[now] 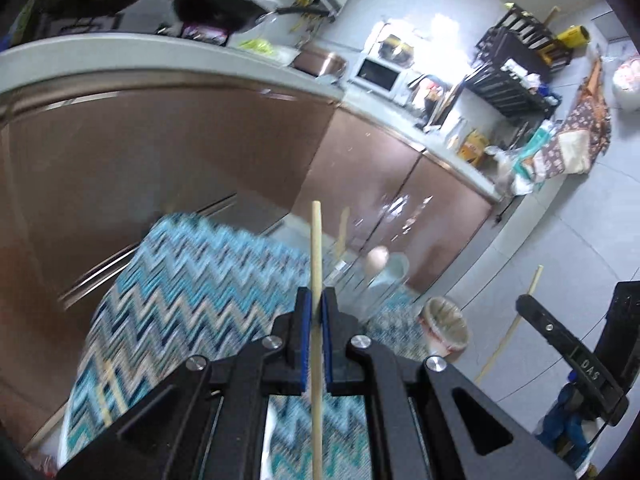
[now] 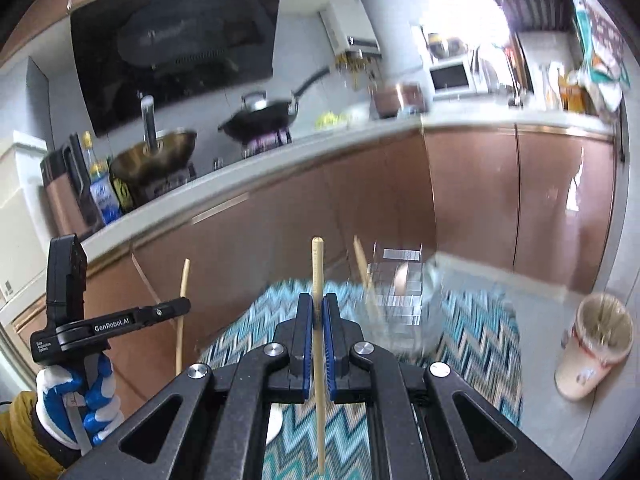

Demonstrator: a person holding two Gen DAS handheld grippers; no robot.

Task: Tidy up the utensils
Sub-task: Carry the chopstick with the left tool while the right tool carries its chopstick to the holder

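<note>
Left gripper [image 1: 316, 300] clamping one wooden chopstick [image 1: 315, 248], standing upright above the zigzag cloth [image 1: 192, 280]. Right gripper [image 2: 317, 306] likewise pinching a second chopstick [image 2: 317, 264], upright, near the clear holder [image 2: 400, 284] on that cloth.

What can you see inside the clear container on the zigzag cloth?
Inside the clear container one wooden chopstick leans with its end sticking out, and a pale rounded thing shows through the wall. Blur and glare hide the bottom, so anything else inside cannot be told.
</note>
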